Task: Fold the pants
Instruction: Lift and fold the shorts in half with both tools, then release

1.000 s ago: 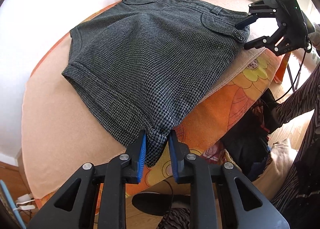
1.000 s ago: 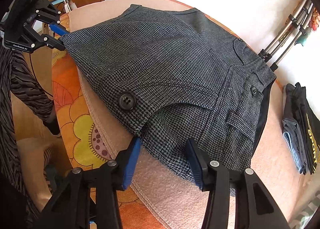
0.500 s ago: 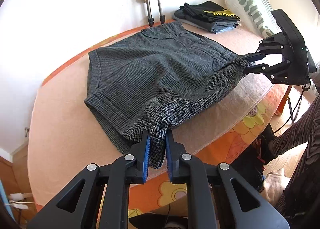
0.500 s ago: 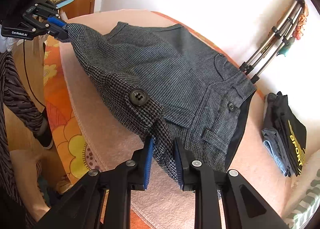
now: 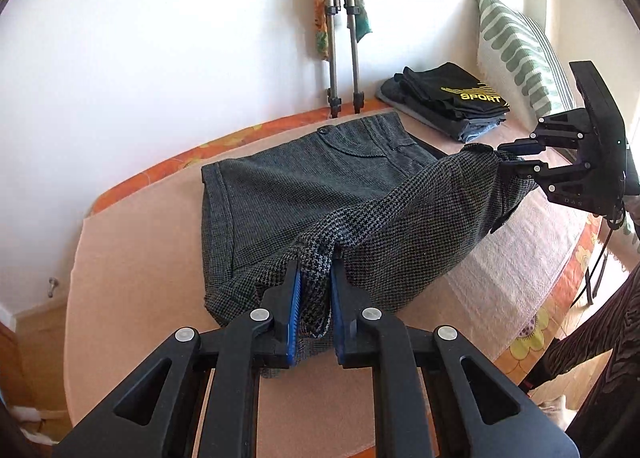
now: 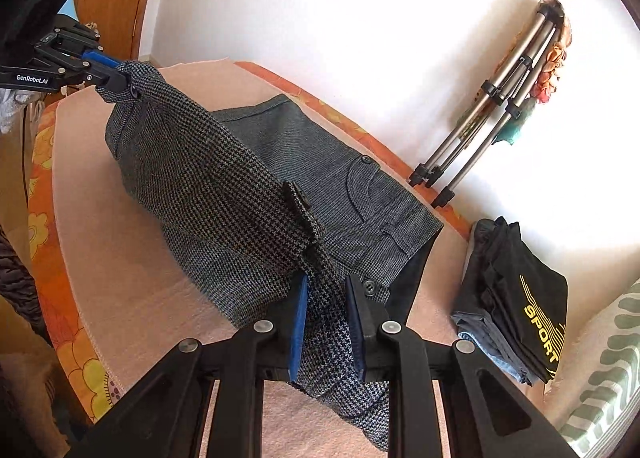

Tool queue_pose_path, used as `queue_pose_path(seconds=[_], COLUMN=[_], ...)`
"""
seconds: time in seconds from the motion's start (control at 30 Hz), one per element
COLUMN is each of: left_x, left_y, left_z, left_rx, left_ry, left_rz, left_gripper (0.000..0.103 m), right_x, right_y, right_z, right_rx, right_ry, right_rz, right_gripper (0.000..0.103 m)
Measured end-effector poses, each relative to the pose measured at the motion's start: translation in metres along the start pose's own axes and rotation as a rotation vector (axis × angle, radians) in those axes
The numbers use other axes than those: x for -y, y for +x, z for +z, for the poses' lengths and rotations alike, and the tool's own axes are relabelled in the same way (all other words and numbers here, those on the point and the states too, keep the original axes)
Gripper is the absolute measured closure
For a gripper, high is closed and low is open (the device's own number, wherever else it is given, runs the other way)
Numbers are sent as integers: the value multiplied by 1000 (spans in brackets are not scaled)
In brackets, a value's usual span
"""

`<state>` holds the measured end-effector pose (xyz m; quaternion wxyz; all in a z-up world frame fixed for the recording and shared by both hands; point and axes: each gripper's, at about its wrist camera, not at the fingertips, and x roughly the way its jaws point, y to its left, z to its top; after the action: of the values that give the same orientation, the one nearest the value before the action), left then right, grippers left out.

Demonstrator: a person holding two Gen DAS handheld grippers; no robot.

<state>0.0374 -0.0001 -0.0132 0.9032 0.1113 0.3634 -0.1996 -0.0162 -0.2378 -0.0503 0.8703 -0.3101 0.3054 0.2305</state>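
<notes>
Grey houndstooth shorts (image 5: 300, 186) lie on the peach blanket, with the far half flat. Their near edge is lifted off the bed and stretched between both grippers, sagging over the flat half. My left gripper (image 5: 316, 278) is shut on the hem corner, with fabric bunched between its blue pads. It also shows at the top left of the right wrist view as the left gripper (image 6: 116, 78). My right gripper (image 6: 326, 286) is shut on the waistband corner, beside a button. The left wrist view has this right gripper (image 5: 504, 160) at far right. The flat half of the shorts (image 6: 340, 162) lies beyond it.
A stack of folded clothes (image 5: 452, 102), topped by a black "SPORT" shirt (image 6: 516, 298), sits past the waistband. A green-striped pillow (image 5: 516, 50) leans behind it. Tripod legs (image 5: 340, 58) stand against the white wall. The blanket (image 5: 140, 258) covers an orange flowered sheet (image 6: 44, 218).
My right gripper closed on the waistband corner. Both grippers then rose and moved toward the wall, lifting the near edge of the shorts off the bed and over the far half.
</notes>
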Motion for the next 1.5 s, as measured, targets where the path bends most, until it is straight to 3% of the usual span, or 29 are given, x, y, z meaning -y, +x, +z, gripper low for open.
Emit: queue_pose_path(seconds=[0.43,0.67,1.13,1.5], left_x=[-61,-93,-132,-141], left_y=[42,87,203,245], left_z=[66,98,117,121], left_rx=[44,22,-98,-150], left_ry=[-77,-86,-117,-120], left_rz=[11,16,40,93], left_gripper=[92,92,92,92], right_x=[45,71,104,99], right_y=[44,98,225,261], right_z=[73,107,124,122], right_rx=[-4,-41,-153,-180], right_ry=[-54,-62,-52,-36], right_rz=[-78,-82,-7,-11], right_gripper=[88,89,90,90])
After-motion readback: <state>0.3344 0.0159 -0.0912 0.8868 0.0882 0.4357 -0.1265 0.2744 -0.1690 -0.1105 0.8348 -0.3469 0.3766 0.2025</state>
